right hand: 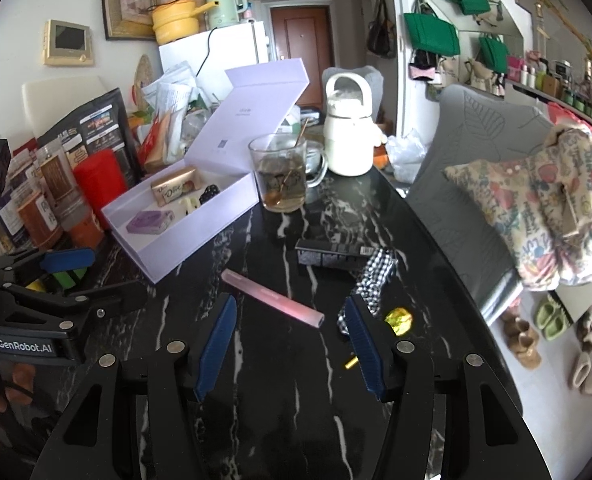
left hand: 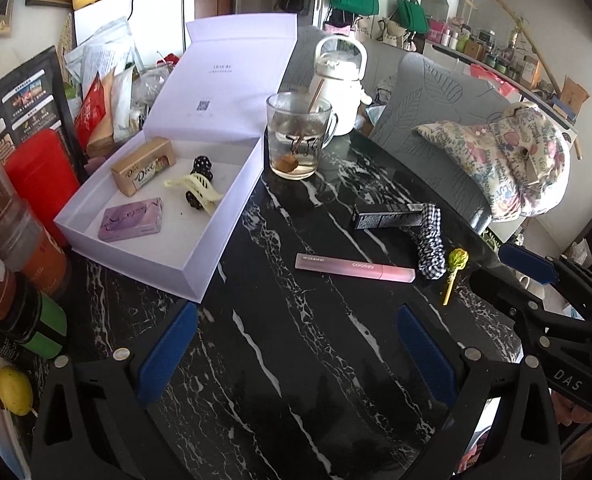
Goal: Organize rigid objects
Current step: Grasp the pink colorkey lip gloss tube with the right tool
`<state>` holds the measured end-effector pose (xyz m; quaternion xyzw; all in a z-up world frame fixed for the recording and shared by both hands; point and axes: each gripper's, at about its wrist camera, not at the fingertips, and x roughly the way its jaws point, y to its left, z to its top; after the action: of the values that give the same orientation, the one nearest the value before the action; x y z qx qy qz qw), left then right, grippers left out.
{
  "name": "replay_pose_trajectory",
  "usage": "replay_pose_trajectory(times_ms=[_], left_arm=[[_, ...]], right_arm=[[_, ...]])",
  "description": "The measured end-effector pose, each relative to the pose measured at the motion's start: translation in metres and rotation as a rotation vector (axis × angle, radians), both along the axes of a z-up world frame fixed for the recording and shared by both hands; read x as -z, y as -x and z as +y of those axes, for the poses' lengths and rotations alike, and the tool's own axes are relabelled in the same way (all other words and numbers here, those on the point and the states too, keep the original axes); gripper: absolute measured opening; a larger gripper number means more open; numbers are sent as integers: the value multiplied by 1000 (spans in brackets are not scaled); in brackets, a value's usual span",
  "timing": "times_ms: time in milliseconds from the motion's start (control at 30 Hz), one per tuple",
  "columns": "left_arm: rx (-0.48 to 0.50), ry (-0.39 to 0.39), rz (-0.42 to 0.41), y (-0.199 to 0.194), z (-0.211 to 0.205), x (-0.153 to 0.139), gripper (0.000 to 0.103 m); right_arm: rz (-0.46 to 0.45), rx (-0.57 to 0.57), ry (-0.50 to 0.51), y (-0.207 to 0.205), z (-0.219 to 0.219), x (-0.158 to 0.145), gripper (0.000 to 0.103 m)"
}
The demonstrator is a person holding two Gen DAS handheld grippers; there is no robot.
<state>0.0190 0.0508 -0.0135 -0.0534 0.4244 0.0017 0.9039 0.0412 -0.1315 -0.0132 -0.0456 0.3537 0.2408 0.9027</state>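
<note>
White box (left hand: 199, 280) sits open left of the pink tube (left hand: 355, 267), likely the drop-off; it already holds chocolate bar (left hand: 143, 165) and purple case (left hand: 132, 219). Left gripper (left hand: 296, 352) gapes wide, empty. Right gripper (right hand: 289, 346) half open, empty, lined up short of the tube. Only right view shows slippers (right hand: 550, 318).

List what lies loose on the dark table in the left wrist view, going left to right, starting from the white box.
White box → pink tube → black carton → checked scrunchie → green lollipop.
</note>
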Motion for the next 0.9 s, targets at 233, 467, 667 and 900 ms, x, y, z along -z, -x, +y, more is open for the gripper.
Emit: replay_pose_trajectory(times_ms=[233, 467, 667, 900], left_arm=[[-3, 14, 57, -20, 8, 17, 101], [2, 10, 76, -37, 16, 23, 101], [18, 17, 76, -49, 22, 28, 101], [12, 33, 95, -62, 27, 34, 101]], right_arm=[[65, -73, 36, -28, 20, 29, 57], [101, -134, 92, -58, 42, 52, 57], [159, -181, 137, -78, 60, 71, 57], [170, -231, 215, -91, 74, 86, 57]])
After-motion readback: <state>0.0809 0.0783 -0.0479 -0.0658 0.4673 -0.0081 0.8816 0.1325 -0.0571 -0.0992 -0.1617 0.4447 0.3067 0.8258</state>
